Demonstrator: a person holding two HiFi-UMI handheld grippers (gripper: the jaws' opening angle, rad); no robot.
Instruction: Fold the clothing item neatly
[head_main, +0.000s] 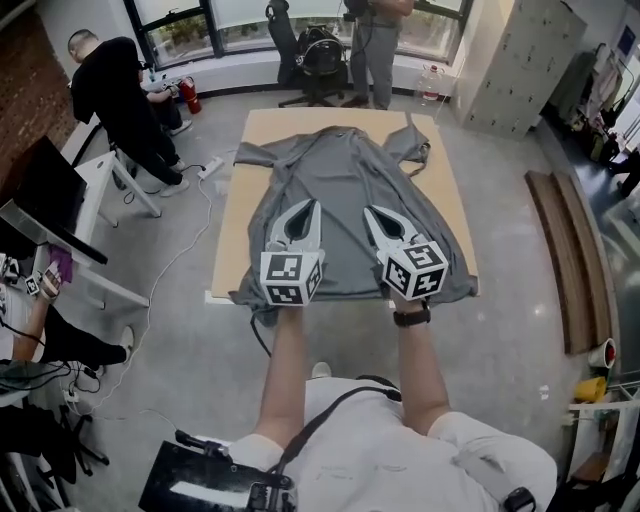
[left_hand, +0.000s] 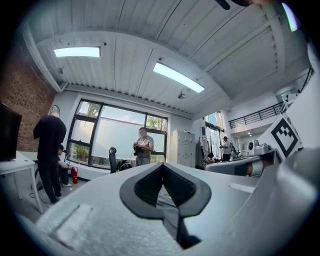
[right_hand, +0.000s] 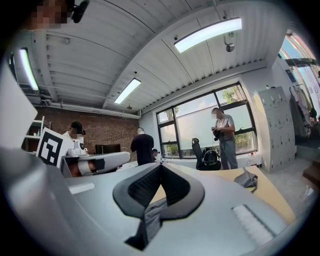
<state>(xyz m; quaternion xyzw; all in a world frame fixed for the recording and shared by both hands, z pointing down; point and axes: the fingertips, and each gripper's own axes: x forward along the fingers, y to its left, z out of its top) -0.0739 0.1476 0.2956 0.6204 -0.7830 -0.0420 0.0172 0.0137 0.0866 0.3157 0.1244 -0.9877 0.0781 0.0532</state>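
A grey garment (head_main: 345, 185) lies spread open and flat on the tan table (head_main: 232, 220), with its sleeves at the far corners and its hem over the near edge. My left gripper (head_main: 311, 204) and right gripper (head_main: 369, 211) are side by side above the garment's lower middle, tips pointing away from me. Both are shut with nothing between the jaws. In the left gripper view the shut tips (left_hand: 162, 164) meet, and grey cloth shows below through the gap. The right gripper view shows its shut tips (right_hand: 161, 165) and a bunched sleeve (right_hand: 248, 179) on the tabletop.
A person in black (head_main: 120, 95) bends over a white desk (head_main: 100, 190) at the left. Another person (head_main: 375, 45) stands beyond the table beside an office chair (head_main: 315, 55). Wooden planks (head_main: 570, 260) lie on the floor at the right. Grey lockers (head_main: 520, 60) stand far right.
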